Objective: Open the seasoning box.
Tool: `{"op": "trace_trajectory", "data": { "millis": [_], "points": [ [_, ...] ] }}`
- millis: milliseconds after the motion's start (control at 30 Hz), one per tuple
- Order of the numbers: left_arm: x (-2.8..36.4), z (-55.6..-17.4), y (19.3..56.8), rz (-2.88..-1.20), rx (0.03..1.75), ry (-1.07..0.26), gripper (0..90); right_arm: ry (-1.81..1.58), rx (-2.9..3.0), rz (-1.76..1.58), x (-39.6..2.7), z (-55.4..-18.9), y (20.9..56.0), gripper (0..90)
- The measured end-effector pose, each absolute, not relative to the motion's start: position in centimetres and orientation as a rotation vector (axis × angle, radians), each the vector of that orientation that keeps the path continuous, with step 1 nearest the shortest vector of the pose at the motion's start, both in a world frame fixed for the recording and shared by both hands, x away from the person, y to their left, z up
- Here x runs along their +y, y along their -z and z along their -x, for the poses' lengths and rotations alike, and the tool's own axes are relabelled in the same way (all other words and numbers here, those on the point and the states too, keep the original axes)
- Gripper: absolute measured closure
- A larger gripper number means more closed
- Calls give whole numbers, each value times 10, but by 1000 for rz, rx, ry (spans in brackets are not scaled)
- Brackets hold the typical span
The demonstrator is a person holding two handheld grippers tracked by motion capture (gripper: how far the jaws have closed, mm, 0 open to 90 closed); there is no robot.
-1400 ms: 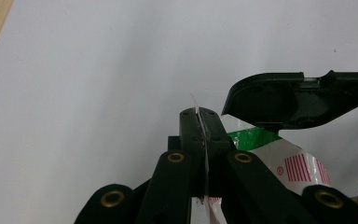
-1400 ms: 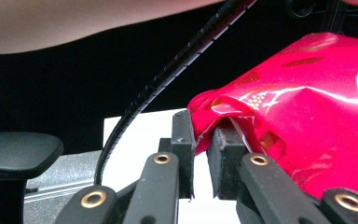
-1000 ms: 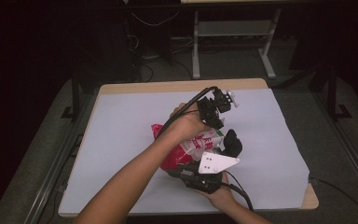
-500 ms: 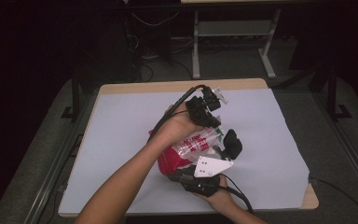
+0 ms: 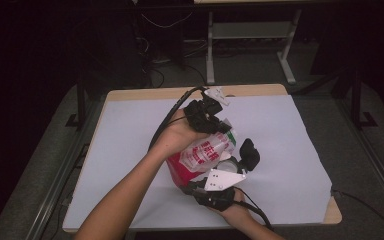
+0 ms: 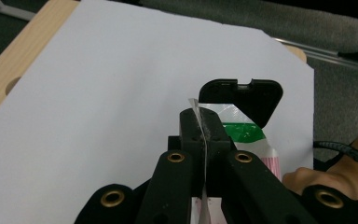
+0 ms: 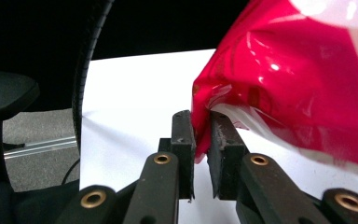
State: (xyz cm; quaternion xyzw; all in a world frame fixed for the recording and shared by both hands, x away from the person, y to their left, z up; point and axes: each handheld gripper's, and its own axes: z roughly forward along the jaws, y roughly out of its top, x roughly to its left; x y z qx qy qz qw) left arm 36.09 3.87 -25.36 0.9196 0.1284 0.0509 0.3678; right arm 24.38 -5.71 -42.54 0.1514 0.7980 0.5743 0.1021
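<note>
Bag's [image 7: 303, 88] red corner between right gripper's [image 7: 200, 135] pads, close up

Table count | snack bag [image 5: 205, 152]: 1, pinched between both claws | grippers: 2 – left gripper [image 5: 215, 122], right gripper [image 5: 196, 186] | white sheet [image 5: 130, 150]: 1, beneath

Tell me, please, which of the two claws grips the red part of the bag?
The right claw, nearest the person, pinches the red bottom of the bag; the left claw clamps its clear top edge.
</note>
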Motion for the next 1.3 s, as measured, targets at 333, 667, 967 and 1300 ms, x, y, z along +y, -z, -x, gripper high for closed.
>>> {"op": "trace_trajectory", "data": {
  "millis": [333, 667, 967, 1300],
  "points": [
    [67, -357, 241, -2286, 363, -121, 900, -1664, 2383, -485, -56, -244, 429, 812],
    [103, -353, 227, -2199, 407, -109, 900, -1646, 2393, -490, -55, -247, 432, 811],
    [129, -346, 222, -2121, 404, -112, 900, -1617, 2385, -529, -57, -249, 432, 813],
    [170, -339, 226, -2008, 417, -119, 900, -1576, 2367, -545, -56, -249, 433, 814]
  ]
}}
